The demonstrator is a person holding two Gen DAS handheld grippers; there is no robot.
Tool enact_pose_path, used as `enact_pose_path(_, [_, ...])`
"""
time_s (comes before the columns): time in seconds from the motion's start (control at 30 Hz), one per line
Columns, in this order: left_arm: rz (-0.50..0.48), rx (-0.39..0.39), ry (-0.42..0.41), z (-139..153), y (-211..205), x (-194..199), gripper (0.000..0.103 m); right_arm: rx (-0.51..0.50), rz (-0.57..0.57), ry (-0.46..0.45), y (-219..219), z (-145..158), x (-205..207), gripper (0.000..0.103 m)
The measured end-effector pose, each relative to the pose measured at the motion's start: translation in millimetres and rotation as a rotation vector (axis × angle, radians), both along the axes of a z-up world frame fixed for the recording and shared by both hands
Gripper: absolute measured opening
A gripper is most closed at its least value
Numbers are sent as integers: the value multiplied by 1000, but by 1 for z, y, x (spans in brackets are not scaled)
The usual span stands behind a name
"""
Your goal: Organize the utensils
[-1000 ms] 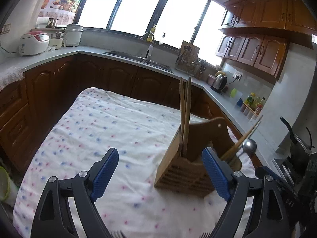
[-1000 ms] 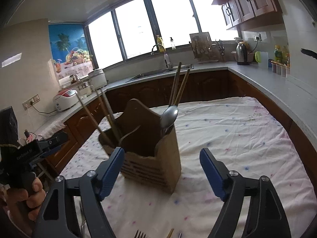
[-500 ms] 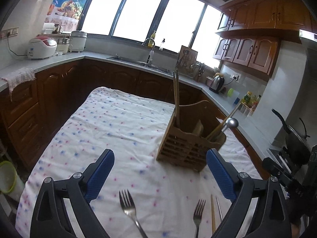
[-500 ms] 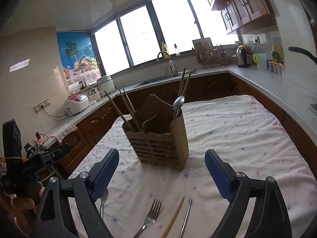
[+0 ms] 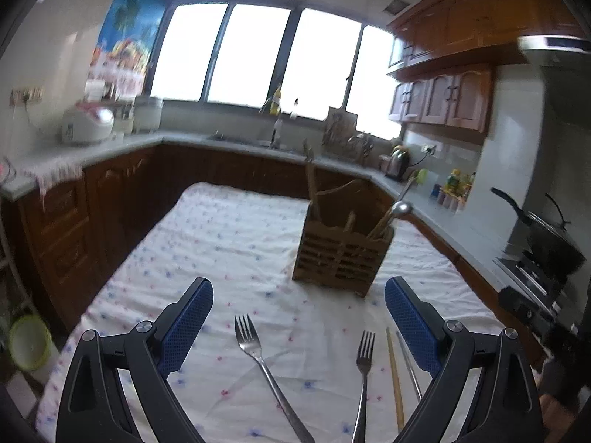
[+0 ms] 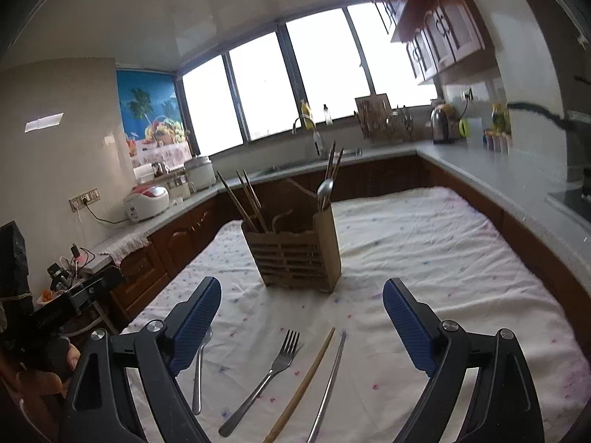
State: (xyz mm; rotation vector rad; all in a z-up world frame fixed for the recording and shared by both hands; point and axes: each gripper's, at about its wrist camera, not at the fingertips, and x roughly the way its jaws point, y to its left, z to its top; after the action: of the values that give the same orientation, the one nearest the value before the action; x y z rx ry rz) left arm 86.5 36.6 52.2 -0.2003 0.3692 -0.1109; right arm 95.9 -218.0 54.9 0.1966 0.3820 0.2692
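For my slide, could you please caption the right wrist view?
Open right gripper above fork and chopsticks, facing wooden holder.

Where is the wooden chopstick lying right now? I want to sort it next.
The wooden chopstick lies flat on the floral tablecloth, in front of the slatted wooden utensil caddy, between a steel fork and a metal chopstick.

This is a home kitchen. Beneath the wide window [image 6: 295,85] a sink tap [image 6: 304,125] stands on a grey counter [image 6: 480,170] that wraps round the room over dark wooden cabinets [image 5: 66,229]. Left of the window sits a rice cooker [image 6: 146,203]; to its right are a kettle [image 6: 441,125] and wall cupboards [image 5: 443,99], then a pan [image 5: 546,236] on the stove.
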Motion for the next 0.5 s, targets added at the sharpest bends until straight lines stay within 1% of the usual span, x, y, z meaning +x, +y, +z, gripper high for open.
enact_pose_path(0.07, [4, 25, -42, 10, -1, -15, 101, 0, 1, -42, -2, 10, -11, 98])
enact_pose_path(0.13, [6, 29, -78, 14, 1, -28, 102, -8, -5, -99, -2, 21, -24, 103])
enact_pose_path(0.2, [20, 41, -112, 18, 2, -42, 102, -22, -8, -146, 0, 26, -36, 103])
enact_pose_path(0.23, [29, 49, -114, 16, 2, -46, 102, -32, -8, -166, 1, 25, -41, 103])
enact_pose_path(0.33, [46, 73, -108, 3, -3, -54, 102, -57, -17, -192, 8, 16, -50, 103])
enact_pose_path(0.43, [56, 106, -74, -16, -12, -54, 102, -90, -18, -182, 17, -5, -52, 103])
enact_pose_path(0.5, [76, 126, -72, -27, -17, -55, 102, -110, -24, -180, 19, -17, -55, 103])
